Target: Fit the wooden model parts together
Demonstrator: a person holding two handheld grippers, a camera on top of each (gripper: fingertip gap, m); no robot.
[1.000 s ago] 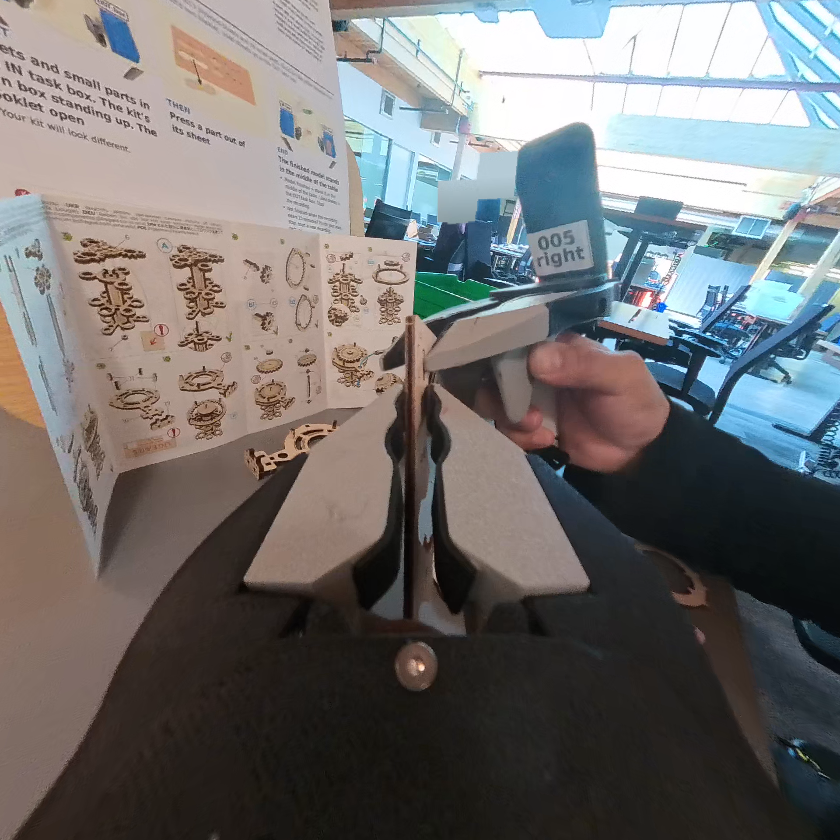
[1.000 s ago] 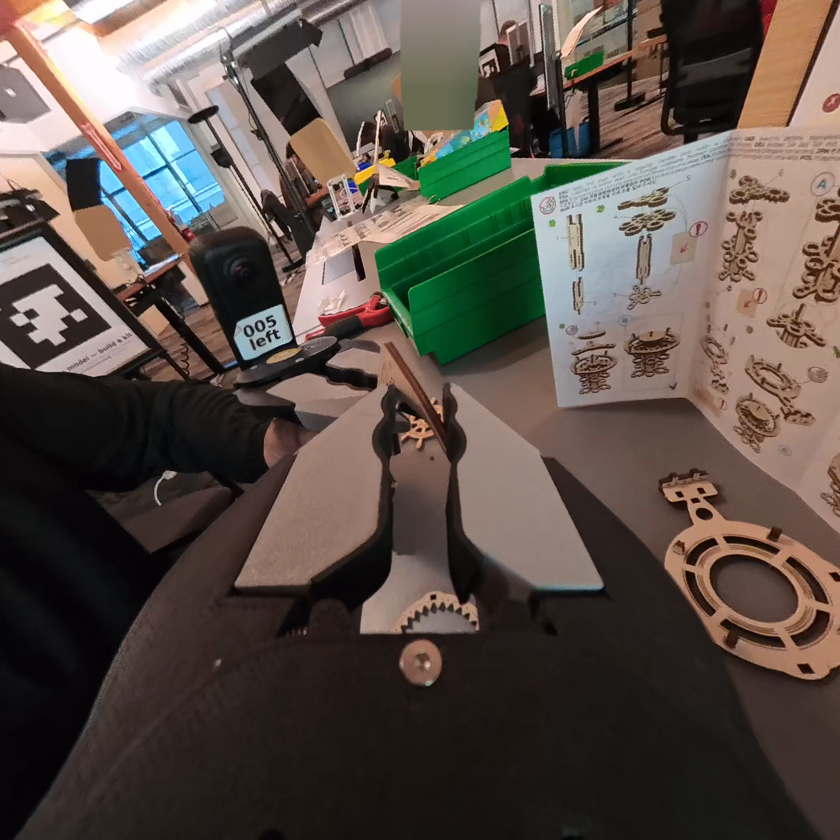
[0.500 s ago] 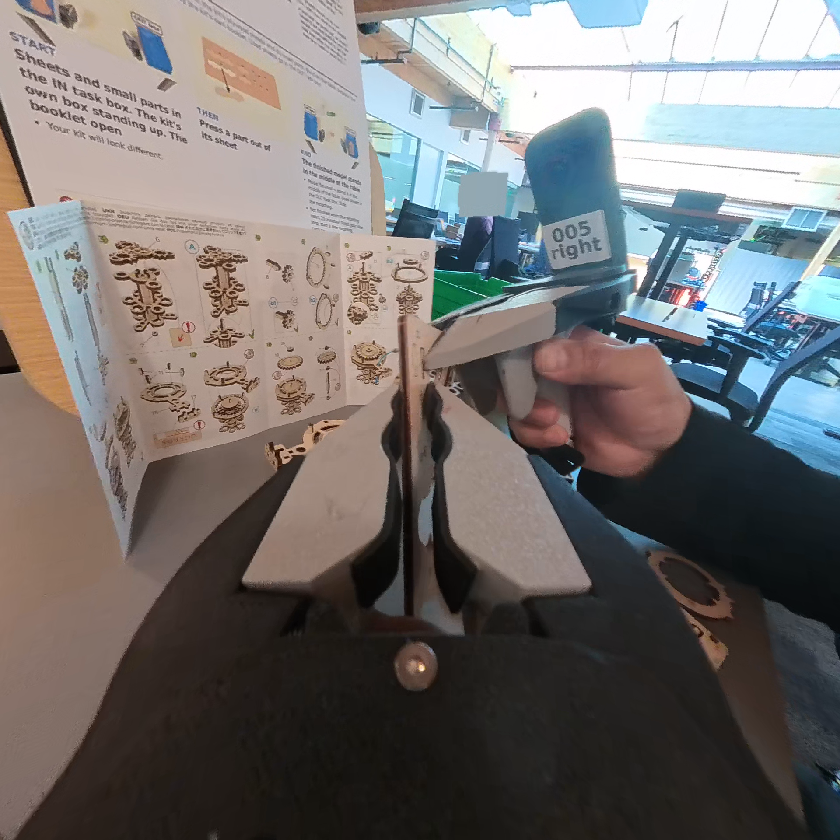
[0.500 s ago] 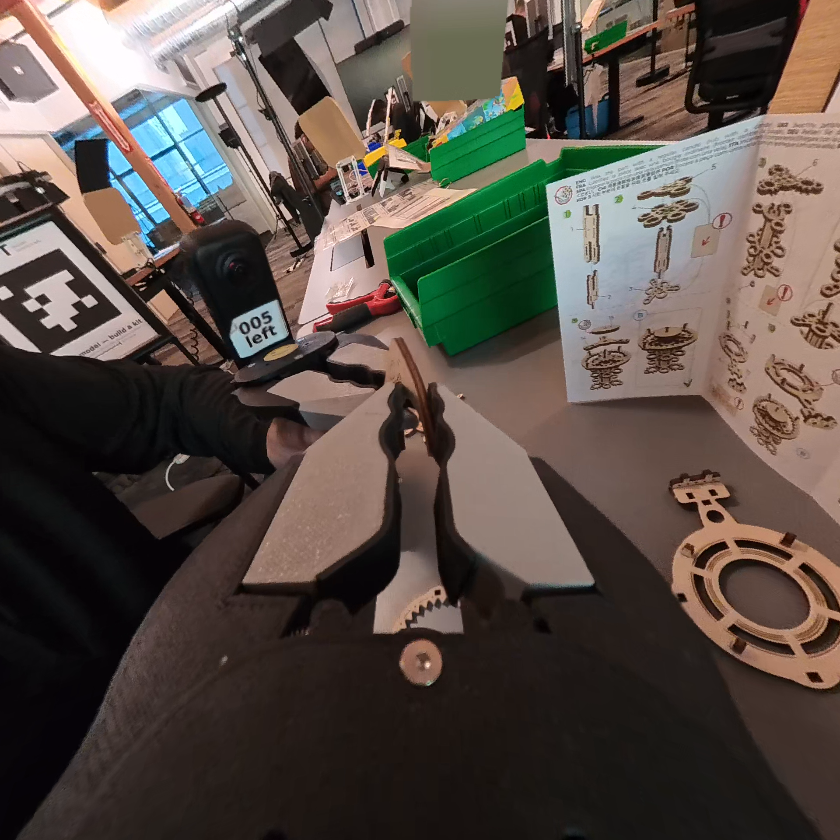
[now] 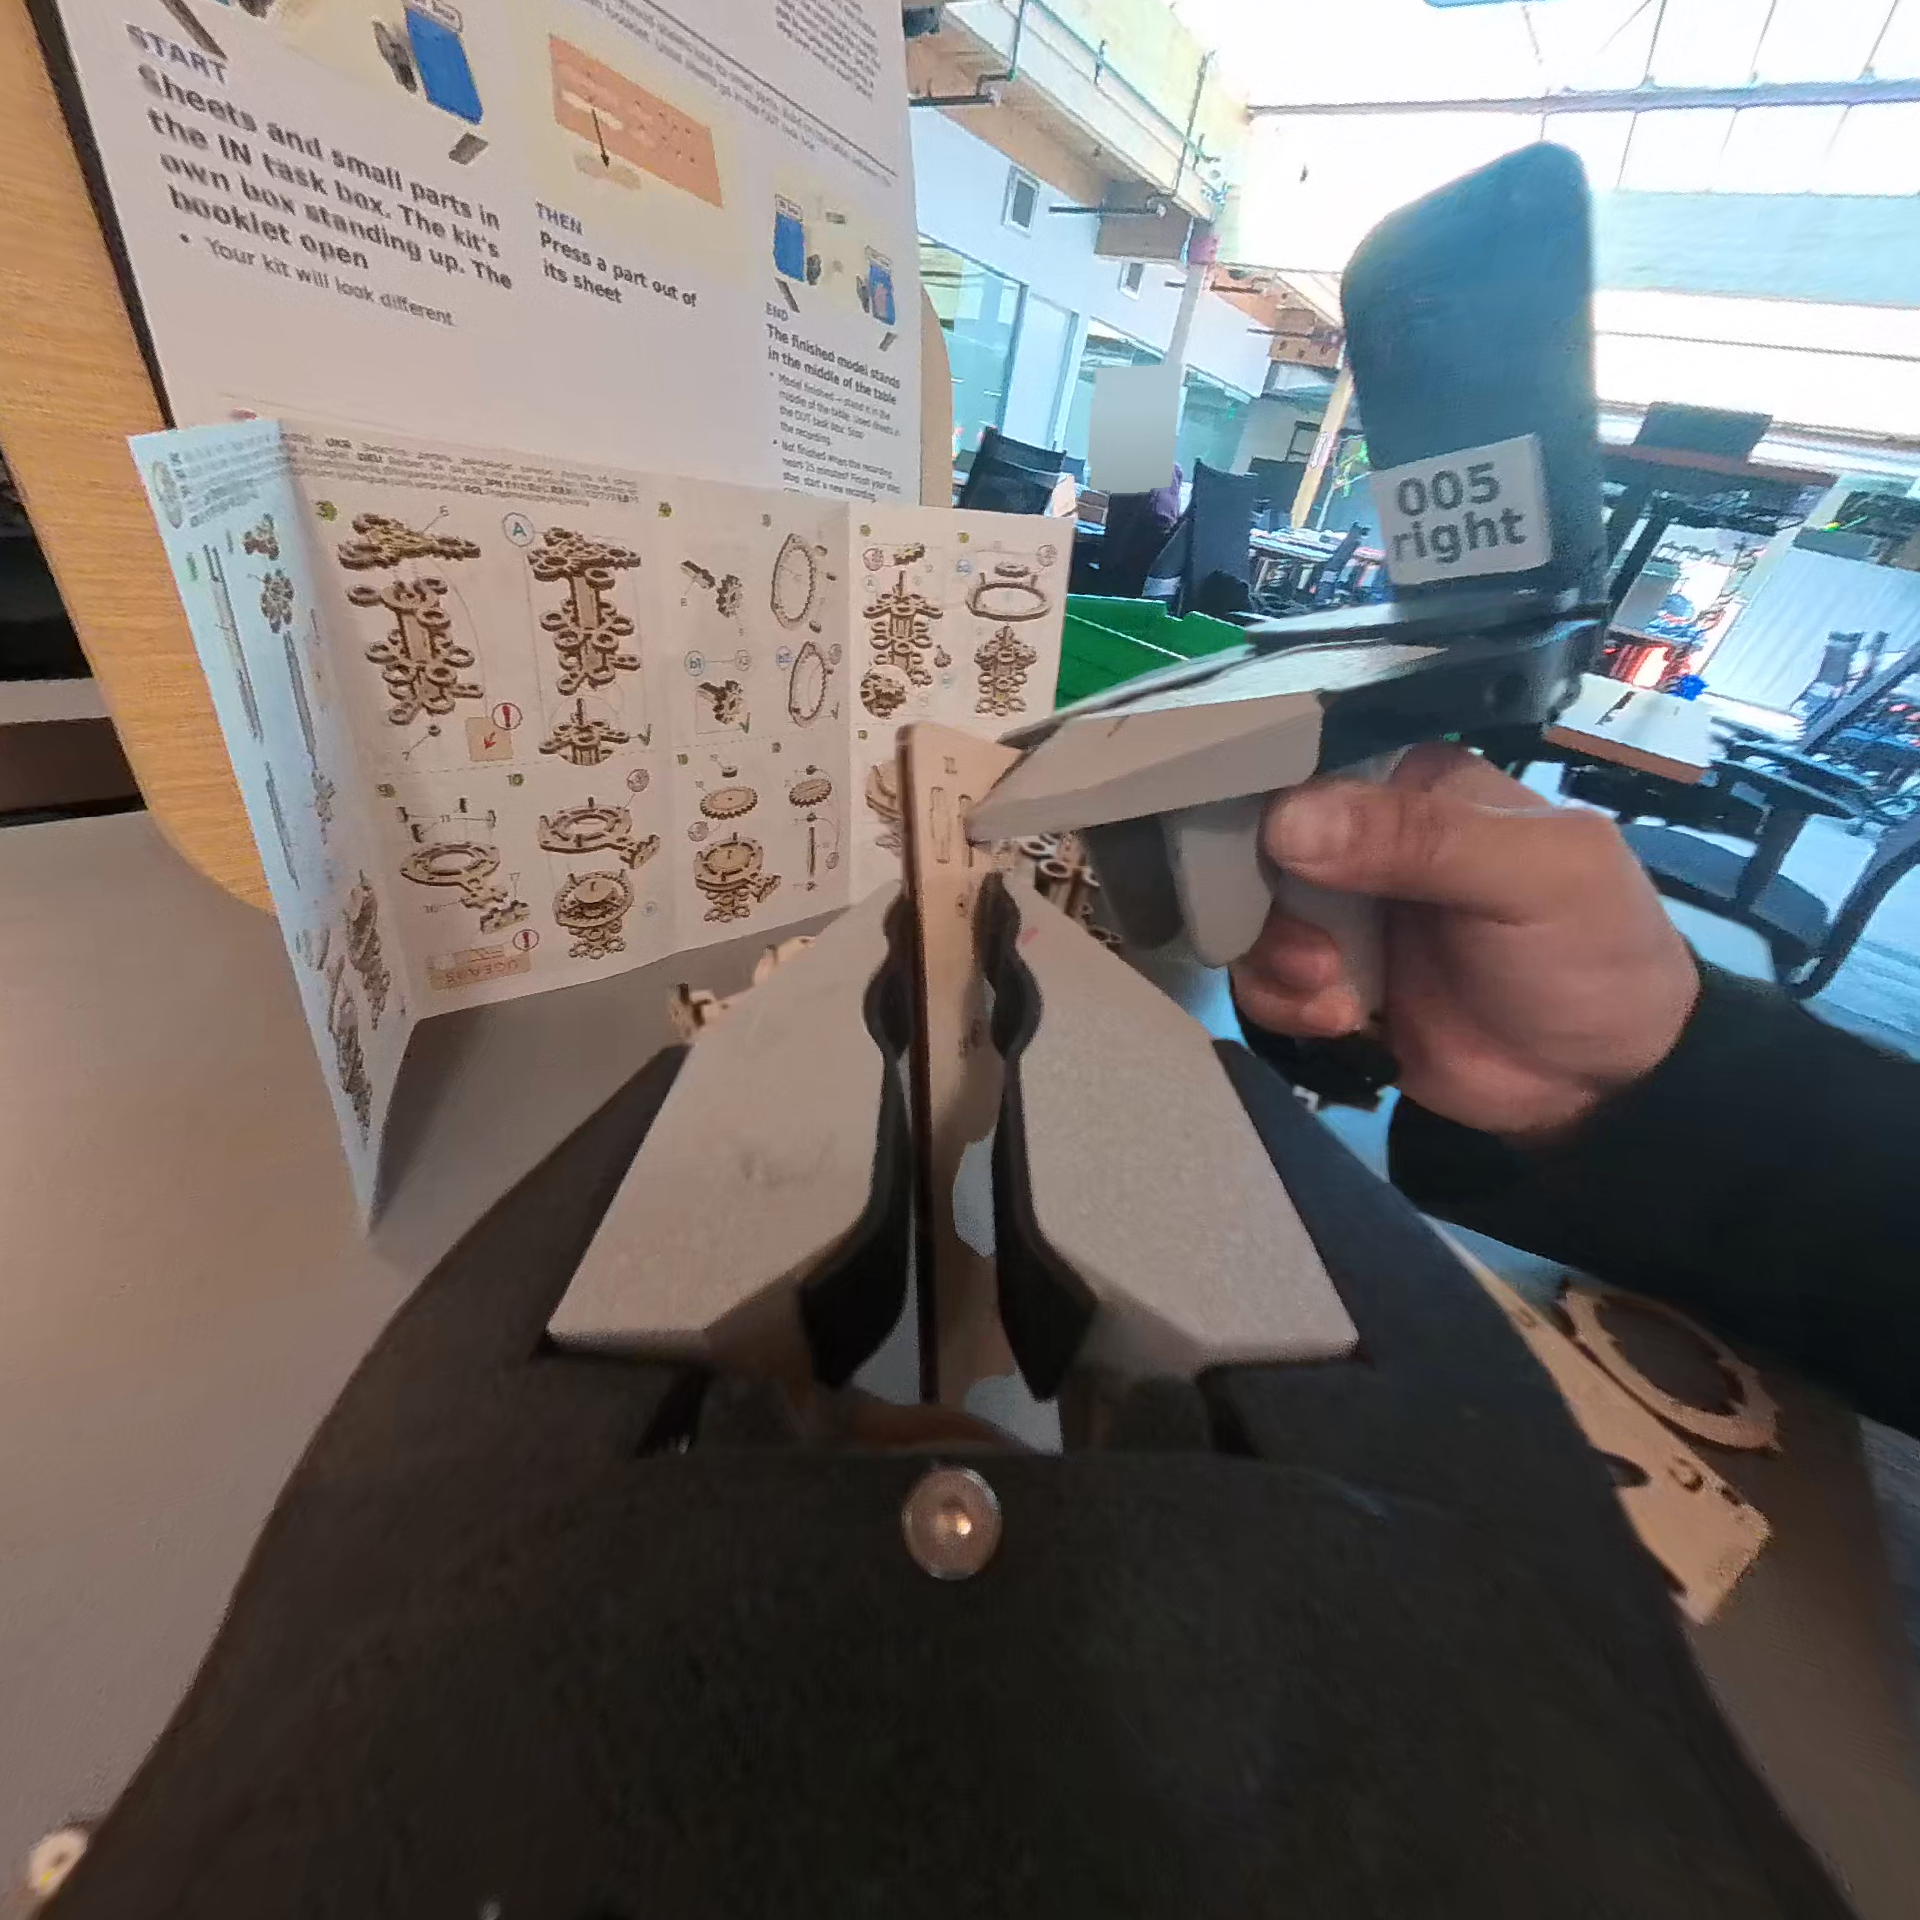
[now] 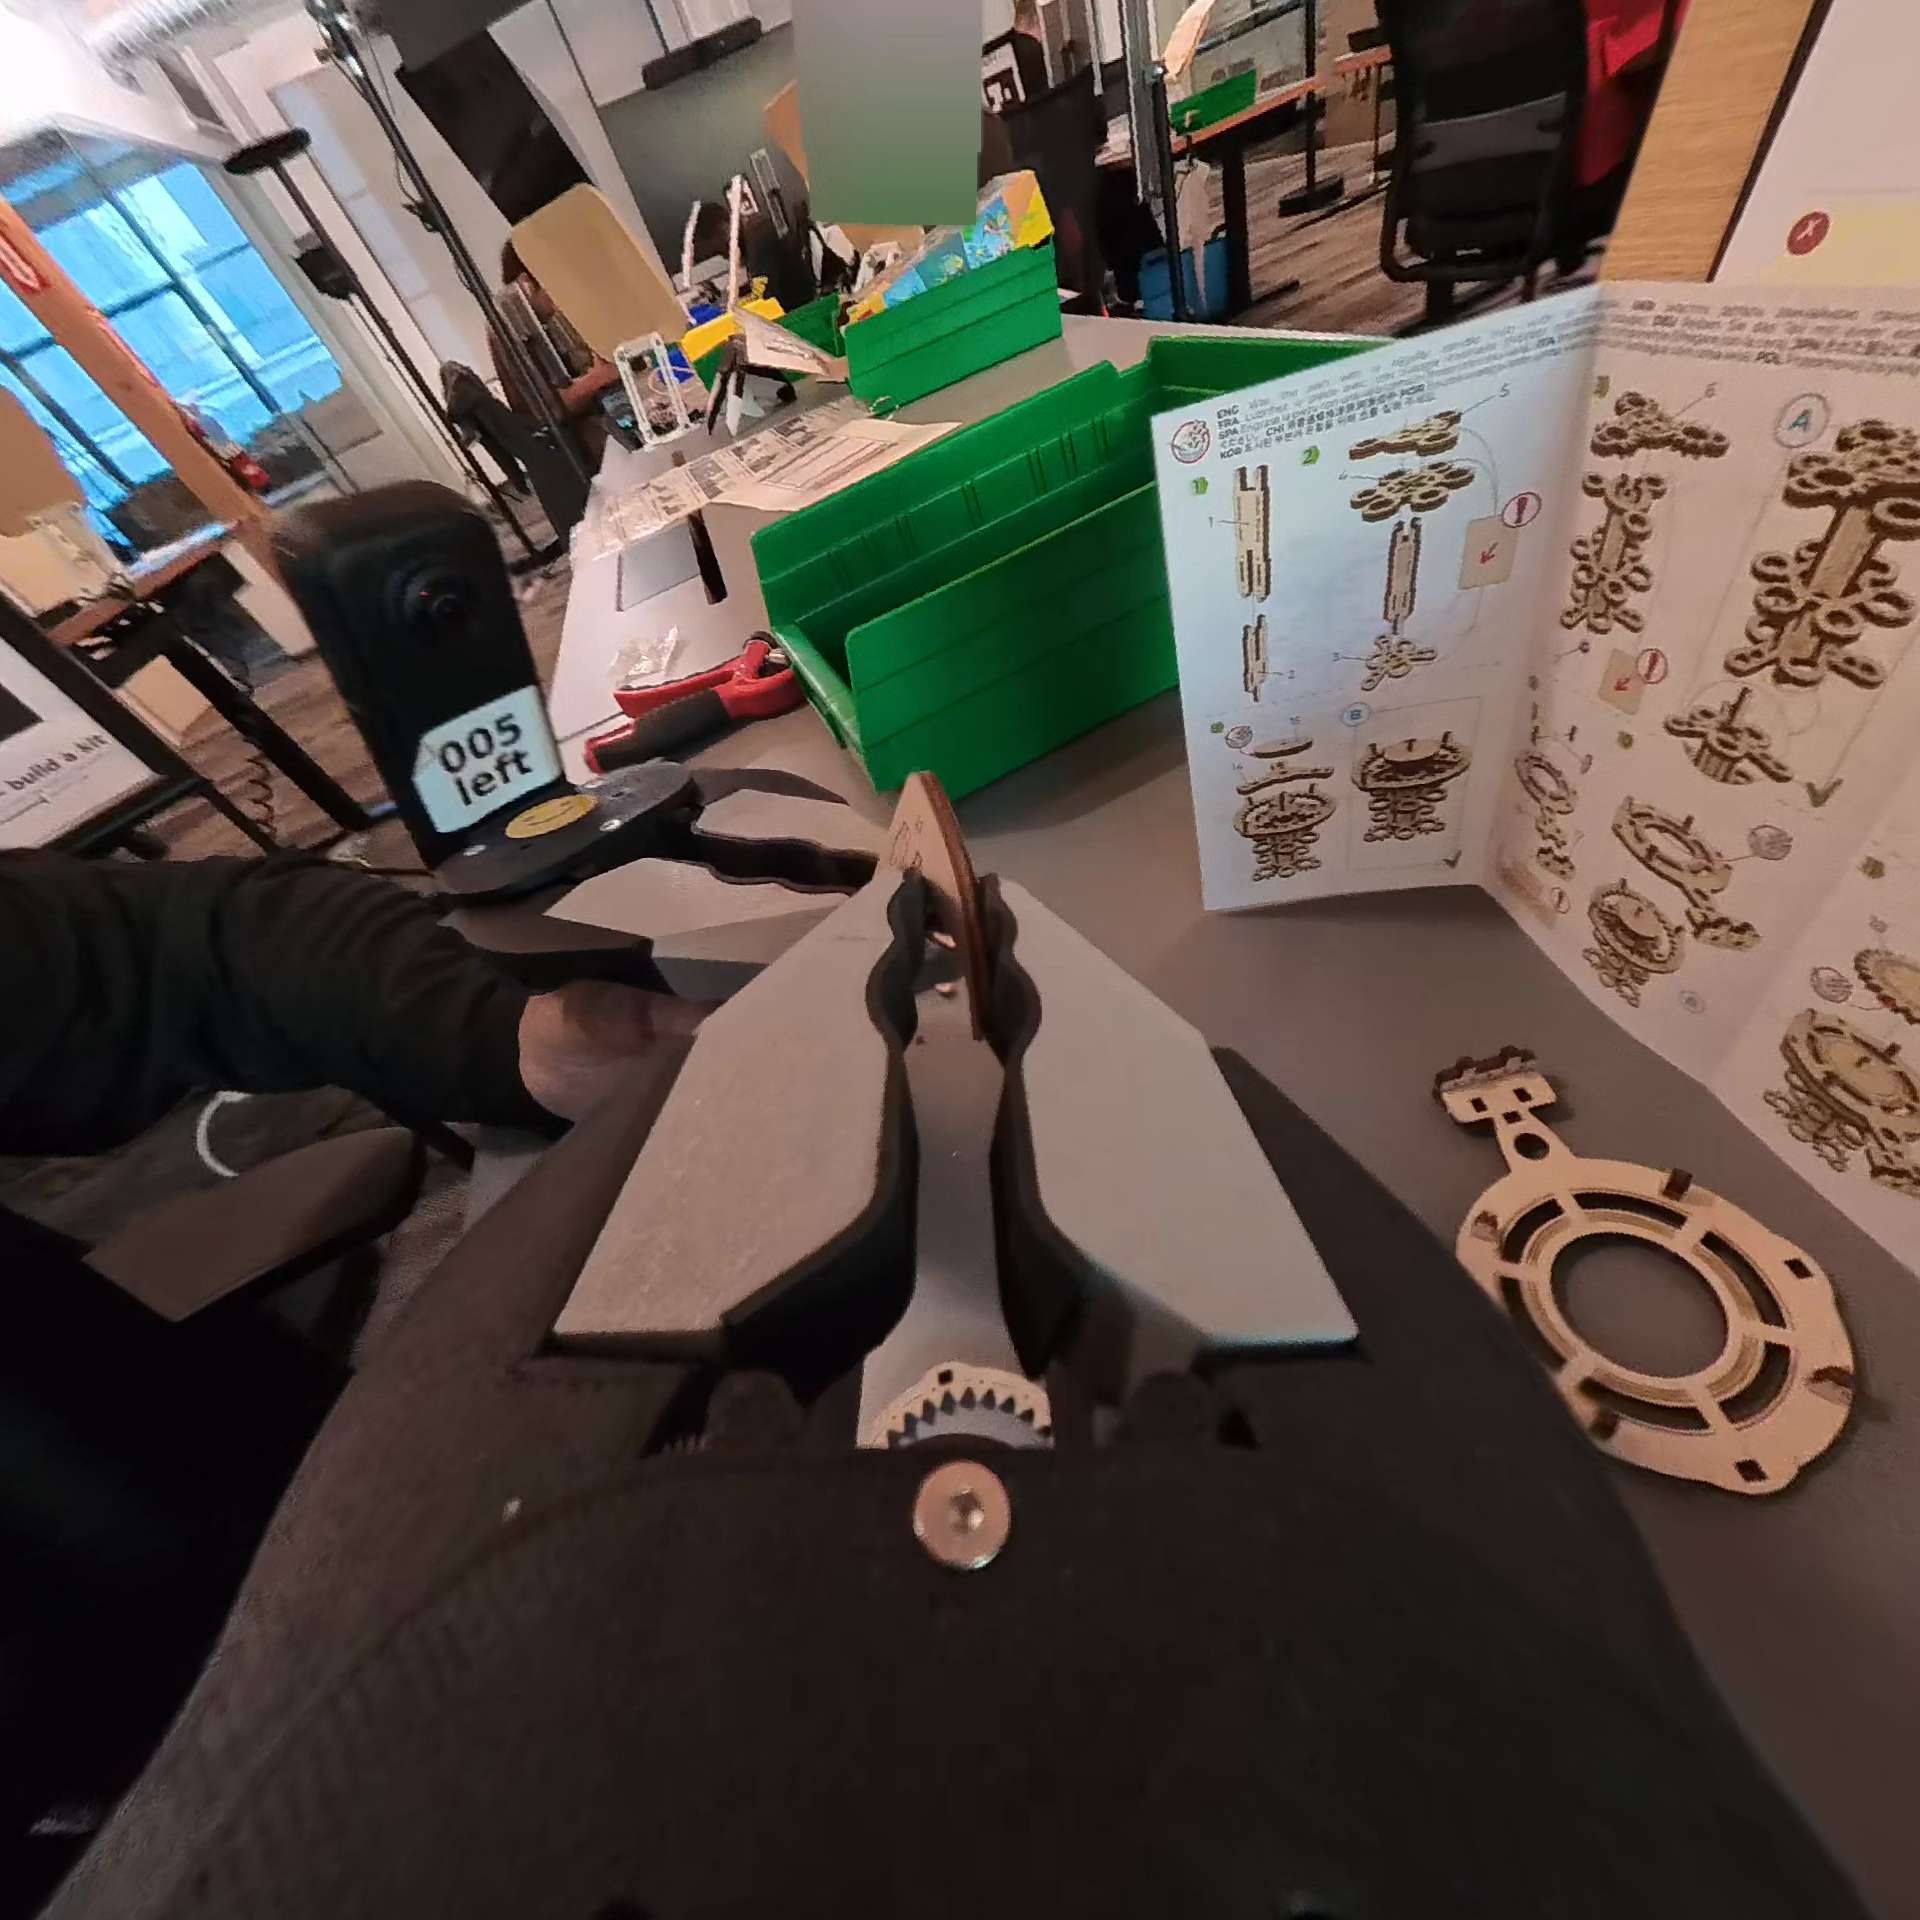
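Observation:
My left gripper point(image 5: 940, 914) is shut on a thin wooden sheet point(image 5: 940, 800) and holds it edge-on and upright above the grey table. My right gripper point(image 5: 987, 821) comes in from the right, held by a person's hand, and its tip meets the sheet's top right face. In the right wrist view my right gripper point(image 6: 951, 914) has its fingertips closed around the top corner of the sheet point(image 6: 930, 831). The left gripper point(image 6: 862, 868) shows just left of it. The pads hide the small cut-out parts in the sheet.
A folded instruction booklet point(image 5: 623, 727) stands behind, with a poster board point(image 5: 468, 208) above it. A wooden ring part point(image 6: 1662, 1299) lies on the table to the right. Green bins point(image 6: 987, 623) and red pliers point(image 6: 696, 707) are farther back. A punched-out sheet point(image 5: 1642, 1392) lies at the right. My two grippers' fingertips are within a few centimetres of each other.
Both grippers have swung together slightly, so the booklet has shifted in both views. The sheet stays gripped and now stands more upright between the right fingertips.

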